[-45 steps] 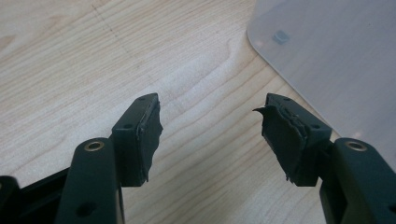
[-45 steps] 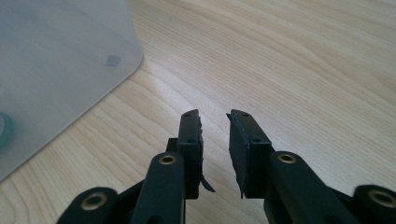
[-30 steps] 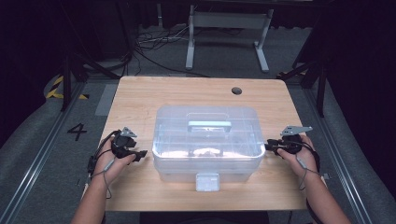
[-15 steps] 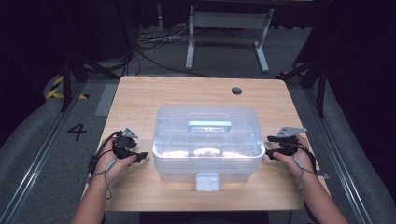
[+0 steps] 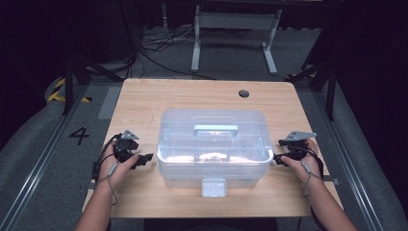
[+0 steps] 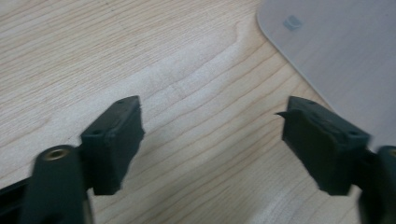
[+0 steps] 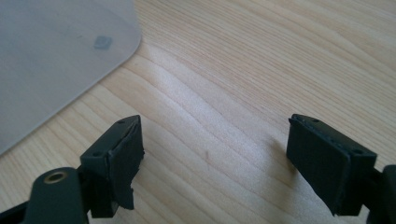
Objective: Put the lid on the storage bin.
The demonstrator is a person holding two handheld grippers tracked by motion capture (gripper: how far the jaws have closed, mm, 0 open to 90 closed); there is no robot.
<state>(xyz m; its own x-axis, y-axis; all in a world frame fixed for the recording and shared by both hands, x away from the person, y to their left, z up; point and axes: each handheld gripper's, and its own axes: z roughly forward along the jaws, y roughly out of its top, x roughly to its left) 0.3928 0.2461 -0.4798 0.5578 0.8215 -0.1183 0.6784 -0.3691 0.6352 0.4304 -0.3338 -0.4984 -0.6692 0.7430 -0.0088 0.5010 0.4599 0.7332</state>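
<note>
At the left of the high view, the person's left hand (image 5: 115, 161) rests on the pale wooden bench (image 5: 144, 103) and holds the left gripper (image 5: 146, 157), which points level toward the left end wall of the clear plastic storage box with a lid (image 5: 214, 144). Its tips lie just beside that wall, apart from it. In the left gripper view its two black jaws stand wide apart over bare wood grain with nothing between them, so they are open; a rounded corner of the frosted box (image 6: 345, 60) fills the upper right, beyond the right-hand jaw.

The box sits in the middle of the bench, nearer the person's edge, long side across. A pale blue carry handle (image 5: 216, 129) lies flat on the lid, and a square clear latch (image 5: 213, 187) hangs on the near wall. Pale contents show dimly through the plastic; what they are cannot be told.

A small dark round grommet (image 5: 244, 93) is set in the bench beyond the box, toward the far right.

At the right, the right hand (image 5: 305, 161) holds the right gripper (image 5: 276, 159), aimed level at the box's right end wall and just beside it. Its jaws have just been opening; in the right gripper view they are spread wide over bare wood, empty, with the box corner (image 7: 56, 60) at the upper left.
</note>
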